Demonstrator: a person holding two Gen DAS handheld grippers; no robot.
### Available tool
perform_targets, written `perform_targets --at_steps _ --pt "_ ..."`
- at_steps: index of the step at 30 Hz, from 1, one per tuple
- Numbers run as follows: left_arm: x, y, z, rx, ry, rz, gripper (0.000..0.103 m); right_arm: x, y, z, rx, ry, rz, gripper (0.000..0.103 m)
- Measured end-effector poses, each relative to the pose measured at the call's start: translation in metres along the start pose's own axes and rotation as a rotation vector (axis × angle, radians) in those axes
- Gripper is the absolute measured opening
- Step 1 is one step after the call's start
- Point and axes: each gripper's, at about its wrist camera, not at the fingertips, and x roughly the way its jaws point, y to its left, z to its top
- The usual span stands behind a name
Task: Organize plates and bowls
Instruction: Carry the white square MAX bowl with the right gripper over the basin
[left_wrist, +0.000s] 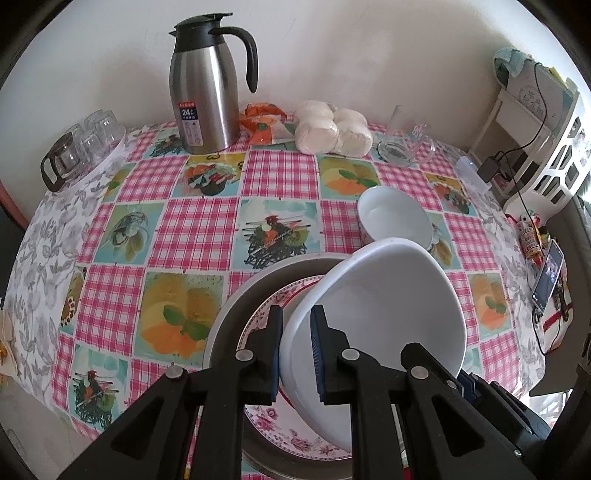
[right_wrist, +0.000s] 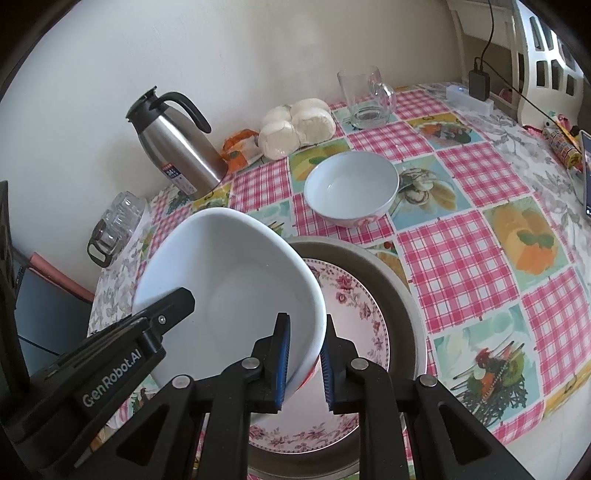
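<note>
A large white bowl (left_wrist: 388, 314) (right_wrist: 229, 280) hangs tilted over a floral plate (left_wrist: 295, 439) (right_wrist: 354, 295), which lies inside a wide grey dish (left_wrist: 221, 332) (right_wrist: 399, 280). My left gripper (left_wrist: 297, 354) is shut on the bowl's near rim, one pad inside and one outside. On the opposite rim my right gripper (right_wrist: 304, 363) is shut the same way. The left gripper's fingers (right_wrist: 173, 306) also show at the bowl's left edge in the right wrist view. A smaller white bowl (left_wrist: 395, 218) (right_wrist: 351, 188) stands upright on the checked tablecloth just beyond the dish.
Against the back wall stand a steel jug (left_wrist: 205, 99) (right_wrist: 177, 155), a bag of white buns (left_wrist: 332, 129) and a glass mug (left_wrist: 402, 144) (right_wrist: 364, 96). Glass cups (left_wrist: 88, 140) crowd the left corner. A phone (left_wrist: 548, 280) and a white shelf (left_wrist: 554, 147) sit at the right edge.
</note>
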Motion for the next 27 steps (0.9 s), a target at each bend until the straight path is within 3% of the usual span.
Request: perform_targets --at_steps 9,27 --pt "0.009 0.004 0.000 -0.013 0.042 0.014 0.015 0.004 0.002 -0.002 -0.013 0.006 -0.015 0.020" --pt "0.016 0.008 0.001 -0.020 0.052 0.041 0.015 0.006 0.004 -0.001 -0.032 0.004 -0.021 0.023"
